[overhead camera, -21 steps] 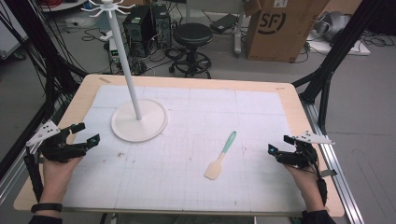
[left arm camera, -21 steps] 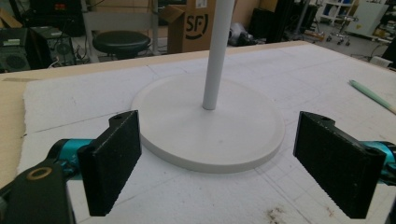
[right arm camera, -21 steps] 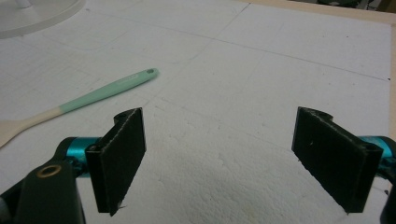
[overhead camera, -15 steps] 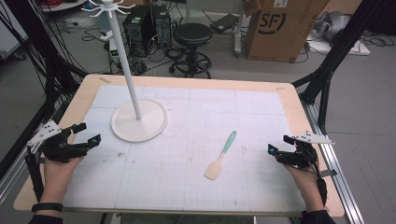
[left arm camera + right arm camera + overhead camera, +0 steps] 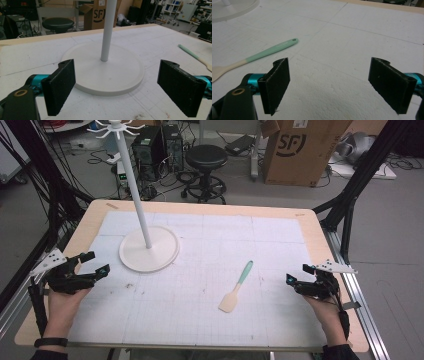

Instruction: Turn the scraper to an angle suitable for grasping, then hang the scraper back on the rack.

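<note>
A spatula (image 5: 236, 287) with a mint-green handle and a cream blade lies on the white gridded mat, right of centre; its handle (image 5: 272, 50) also shows in the right gripper view. A white stand with a round base (image 5: 149, 248) and a tall pole rises at the mat's left. My left gripper (image 5: 95, 264) rests low at the left edge, open and empty, looking straight at the stand's base (image 5: 107, 72). My right gripper (image 5: 299, 274) sits at the right edge, open, with nothing between its jaws; the spatula lies to its left, well apart.
The wooden table's rim (image 5: 200, 207) frames the mat. Behind the table stand a black stool (image 5: 206, 157), a cardboard box (image 5: 295, 147) and computer gear with cables on the floor. Black frame legs flank both sides of the table.
</note>
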The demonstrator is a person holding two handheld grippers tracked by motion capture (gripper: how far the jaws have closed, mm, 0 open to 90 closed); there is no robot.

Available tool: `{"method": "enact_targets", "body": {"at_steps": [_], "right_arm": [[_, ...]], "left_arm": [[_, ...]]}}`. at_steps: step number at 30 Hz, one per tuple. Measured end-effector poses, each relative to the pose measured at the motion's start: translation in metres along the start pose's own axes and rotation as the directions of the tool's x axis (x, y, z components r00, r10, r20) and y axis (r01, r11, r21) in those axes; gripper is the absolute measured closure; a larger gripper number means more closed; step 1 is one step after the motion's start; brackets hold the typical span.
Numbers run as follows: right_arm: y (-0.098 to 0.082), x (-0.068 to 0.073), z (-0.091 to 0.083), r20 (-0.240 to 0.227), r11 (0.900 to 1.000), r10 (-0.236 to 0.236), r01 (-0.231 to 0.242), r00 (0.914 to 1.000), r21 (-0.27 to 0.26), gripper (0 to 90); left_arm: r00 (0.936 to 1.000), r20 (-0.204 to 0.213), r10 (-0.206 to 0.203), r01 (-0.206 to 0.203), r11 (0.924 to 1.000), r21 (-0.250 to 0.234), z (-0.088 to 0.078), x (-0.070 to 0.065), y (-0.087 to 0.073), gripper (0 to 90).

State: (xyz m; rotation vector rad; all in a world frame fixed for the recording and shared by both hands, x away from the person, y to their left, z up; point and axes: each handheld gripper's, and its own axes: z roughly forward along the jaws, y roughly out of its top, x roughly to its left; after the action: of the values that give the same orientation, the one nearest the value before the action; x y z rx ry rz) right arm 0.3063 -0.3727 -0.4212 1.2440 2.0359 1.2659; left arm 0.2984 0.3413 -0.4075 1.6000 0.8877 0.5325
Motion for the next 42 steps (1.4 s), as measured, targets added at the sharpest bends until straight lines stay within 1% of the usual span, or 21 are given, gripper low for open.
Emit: {"method": "enact_targets", "body": {"at_steps": [11, 13, 14, 15, 16, 20, 23, 25, 26, 27, 29, 30, 32, 35, 36, 37, 38, 39, 40, 41, 42], "right_arm": [[0.001, 0.000, -0.001, -0.003, 1.000, -0.005, 0.005, 1.0000, -0.012, 17.0], [0.001, -0.001, -0.001, -0.002, 1.000, 0.001, -0.001, 1.0000, -0.006, 17.0], [0.001, -0.001, -0.001, -0.002, 1.000, -0.001, 0.001, 1.0000, -0.005, 17.0], [0.001, -0.001, -0.001, -0.001, 1.000, 0.000, 0.000, 1.0000, -0.003, 17.0], [0.001, -0.001, -0.001, -0.001, 1.000, 0.002, -0.002, 1.0000, -0.004, 17.0], [0.001, -0.001, -0.002, -0.001, 1.000, -0.006, 0.006, 1.0000, -0.003, 17.0], [0.002, 0.000, -0.003, 0.001, 1.000, -0.008, 0.008, 1.0000, -0.008, 17.0], [0.003, -0.001, -0.004, 0.001, 1.000, -0.007, 0.007, 1.0000, -0.012, 17.0], [0.003, -0.001, -0.004, -0.001, 1.000, -0.004, 0.004, 1.0000, -0.011, 17.0], [0.003, -0.002, -0.003, 0.001, 1.000, -0.007, 0.007, 1.0000, -0.012, 17.0], [0.003, -0.002, -0.003, -0.001, 1.000, -0.004, 0.004, 1.0000, -0.011, 17.0], [0.003, -0.003, -0.003, -0.002, 1.000, -0.003, 0.003, 1.0000, -0.014, 17.0], [0.003, -0.003, -0.003, -0.002, 1.000, -0.001, 0.001, 1.0000, -0.016, 17.0], [0.004, -0.003, -0.004, -0.002, 1.000, -0.002, 0.002, 1.0000, -0.019, 17.0], [0.004, -0.003, -0.004, -0.005, 1.000, -0.002, 0.002, 1.0000, -0.019, 17.0], [0.004, -0.003, -0.004, -0.004, 1.000, -0.001, 0.001, 1.0000, -0.021, 17.0], [0.004, -0.003, -0.004, -0.005, 1.000, -0.004, 0.004, 1.0000, -0.022, 17.0], [0.004, -0.003, -0.004, -0.005, 1.000, 0.000, -0.001, 1.0000, -0.023, 17.0], [0.004, -0.003, -0.004, -0.005, 1.000, 0.000, -0.001, 1.0000, -0.023, 17.0], [0.005, -0.003, -0.004, -0.005, 1.000, 0.000, 0.000, 1.0000, -0.024, 17.0], [0.005, -0.003, -0.004, -0.006, 1.000, -0.002, 0.002, 1.0000, -0.025, 17.0]], "left_arm": [[1.0000, 0.007, 0.006, -0.006, 1.0000, 0.003, 0.000, -0.003, 0.003, 15.6], [0.9997, 0.020, 0.014, -0.014, 0.9999, 0.004, 0.002, -0.007, 0.007, 15.6], [0.9997, 0.020, 0.014, -0.014, 0.9999, 0.004, 0.002, -0.007, 0.007, 15.5], [0.9994, 0.027, 0.020, -0.020, 0.9998, 0.001, 0.004, -0.012, 0.010, 15.5], [0.9994, 0.027, 0.020, -0.020, 0.9998, 0.001, 0.004, -0.012, 0.010, 15.3], [0.9969, 0.062, 0.049, -0.050, 0.9988, 0.002, 0.018, -0.030, 0.018, 14.7], [0.9935, 0.109, 0.032, -0.032, 0.9995, -0.009, 0.031, -0.043, 0.025, 14.5], [0.9906, 0.132, 0.037, -0.037, 0.9993, -0.004, 0.041, -0.054, 0.030, 14.5], [0.9858, 0.161, 0.048, -0.051, 0.9986, 0.013, 0.053, -0.066, 0.035, 14.5], [0.9858, 0.161, 0.048, -0.051, 0.9986, 0.013, 0.053, -0.066, 0.035, 14.5], [0.9809, 0.187, 0.052, -0.058, 0.9979, 0.027, 0.065, -0.078, 0.038, 14.6], [0.9775, 0.204, 0.053, -0.059, 0.9979, 0.025, 0.071, -0.084, 0.039, 14.6], [0.9725, 0.228, 0.044, -0.052, 0.9983, 0.026, 0.083, -0.095, 0.040, 14.6], [0.9665, 0.255, 0.033, -0.048, 0.9975, 0.053, 0.103, -0.111, 0.040, 14.8], [0.9625, 0.270, 0.024, -0.044, 0.9967, 0.068, 0.115, -0.120, 0.040, 14.9], [0.9625, 0.270, 0.024, -0.044, 0.9967, 0.068, 0.115, -0.120, 0.040, 15.0], [0.9603, 0.278, 0.019, -0.041, 0.9965, 0.072, 0.121, -0.125, 0.040, 14.9], [0.9561, 0.293, 0.015, -0.040, 0.9960, 0.080, 0.132, -0.134, 0.040, 15.0], [0.9561, 0.293, 0.015, -0.040, 0.9960, 0.080, 0.132, -0.134, 0.040, 14.9], [0.9535, 0.301, 0.012, -0.039, 0.9957, 0.084, 0.138, -0.139, 0.039, 15.0], [0.9527, 0.304, 0.003, -0.032, 0.9954, 0.091, 0.144, -0.144, 0.039, 15.0]]}}
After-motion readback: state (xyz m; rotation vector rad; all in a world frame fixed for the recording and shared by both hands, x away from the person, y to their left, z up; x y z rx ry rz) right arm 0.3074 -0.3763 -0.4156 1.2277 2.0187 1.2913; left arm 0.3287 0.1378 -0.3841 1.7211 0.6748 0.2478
